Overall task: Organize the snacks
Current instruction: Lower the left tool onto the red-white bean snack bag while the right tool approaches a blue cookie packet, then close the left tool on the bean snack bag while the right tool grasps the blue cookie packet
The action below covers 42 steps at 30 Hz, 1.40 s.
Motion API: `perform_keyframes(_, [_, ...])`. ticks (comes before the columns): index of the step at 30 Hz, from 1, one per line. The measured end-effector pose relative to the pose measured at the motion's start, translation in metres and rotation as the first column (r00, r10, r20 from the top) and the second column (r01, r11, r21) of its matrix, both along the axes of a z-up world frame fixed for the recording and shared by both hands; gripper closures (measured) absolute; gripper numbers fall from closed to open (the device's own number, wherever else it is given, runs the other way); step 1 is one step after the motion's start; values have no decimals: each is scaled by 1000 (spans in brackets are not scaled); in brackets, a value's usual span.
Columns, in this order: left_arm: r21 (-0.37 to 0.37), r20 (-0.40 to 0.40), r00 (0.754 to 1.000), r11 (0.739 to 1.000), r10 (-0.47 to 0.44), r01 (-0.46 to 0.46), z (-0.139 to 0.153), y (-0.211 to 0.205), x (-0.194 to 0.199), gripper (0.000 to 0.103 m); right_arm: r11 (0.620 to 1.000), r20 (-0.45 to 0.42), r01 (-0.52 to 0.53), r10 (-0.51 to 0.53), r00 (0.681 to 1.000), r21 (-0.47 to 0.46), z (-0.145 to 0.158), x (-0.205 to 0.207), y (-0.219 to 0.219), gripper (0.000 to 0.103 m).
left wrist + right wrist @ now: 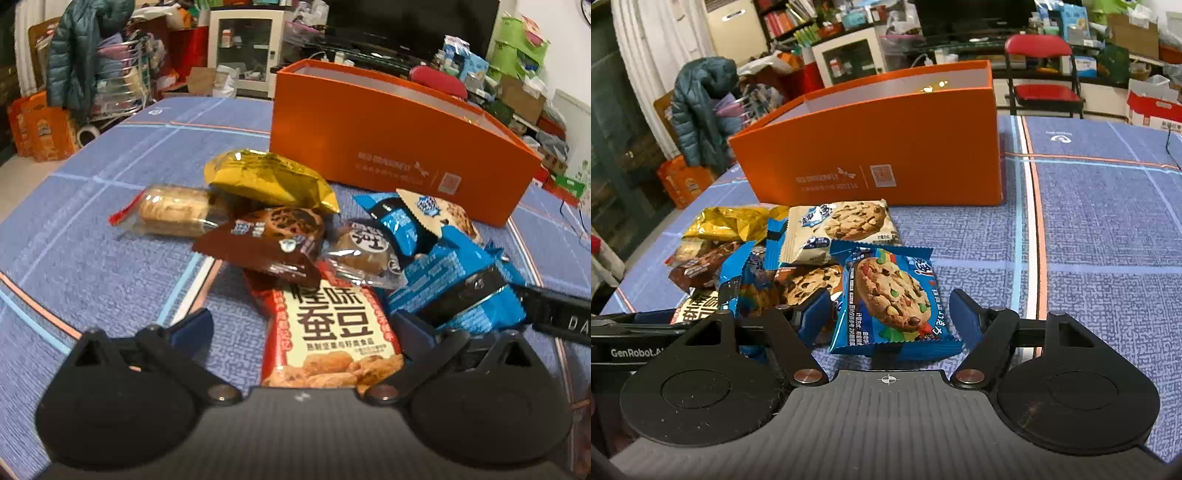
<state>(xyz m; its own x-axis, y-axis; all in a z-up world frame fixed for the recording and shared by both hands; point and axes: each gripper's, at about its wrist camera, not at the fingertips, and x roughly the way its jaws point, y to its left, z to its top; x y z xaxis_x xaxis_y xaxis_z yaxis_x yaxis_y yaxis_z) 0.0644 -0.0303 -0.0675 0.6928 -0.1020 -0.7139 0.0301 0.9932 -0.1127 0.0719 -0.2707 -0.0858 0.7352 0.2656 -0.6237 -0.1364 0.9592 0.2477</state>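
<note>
Here, a long open-topped orange cardboard box [871,147] stands on the blue woven tablecloth [1108,229]; only its pale inner walls show, so its contents cannot be told. Just in front of it lies a loose heap of glossy snack packets, none in the box. The right gripper [890,314] has its blue-padded jaws spread either side of a flat blue foil cookie packet [892,299] printed with a candy-studded cookie; the pads do not visibly press it. Behind that lie a cream cookie packet [842,229] and a crinkled gold foil pouch [727,221]. The left gripper [306,328] stands wide open over a red-and-cream broad-bean packet [328,332], with a brown chocolate-cookie packet [273,240] and a clear-wrapped stack of biscuits [173,210] beyond.
</note>
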Motion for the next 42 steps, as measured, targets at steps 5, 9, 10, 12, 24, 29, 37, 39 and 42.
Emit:
perform_keyframes(5, [28,-1,1000,999,-26,26,2,5,-4,22,999,-18,-13,14,1000,30,2,3,0,62])
perform_keyframes(9, [-2,-6,999,999,-38,38,5,15,-6,36,1000,7,-17,17,1000,-23,7,-2,6,65])
perform_keyframes(10, [-8,-9,999,999,-43,43,6,16,-6,37,999,15,-21,22,1000,-43,8,-3,7,66])
perform_keyframes(12, [-13,-10,999,999,-51,51,7,18,-6,38,998,22,-27,29,999,-62,10,-4,10,66])
perform_keyframes(24, [-37,29,993,993,-111,112,24,34,-33,41,968,109,-54,83,991,-245,32,-22,26,66])
perform_keyframes(29, [-50,60,987,987,-151,154,36,32,-40,58,958,106,-64,97,990,-279,32,-25,29,66])
perform_keyframes(37, [-41,55,992,992,-114,116,33,37,-39,32,956,112,-66,102,988,-286,34,-28,32,66])
perform_keyframes(39, [-40,54,992,993,-112,114,32,34,-37,31,958,117,-66,102,988,-279,37,-29,32,66])
perform_keyframes(42, [8,17,990,991,-137,137,21,22,-32,30,959,127,-66,105,986,-274,40,-31,31,66])
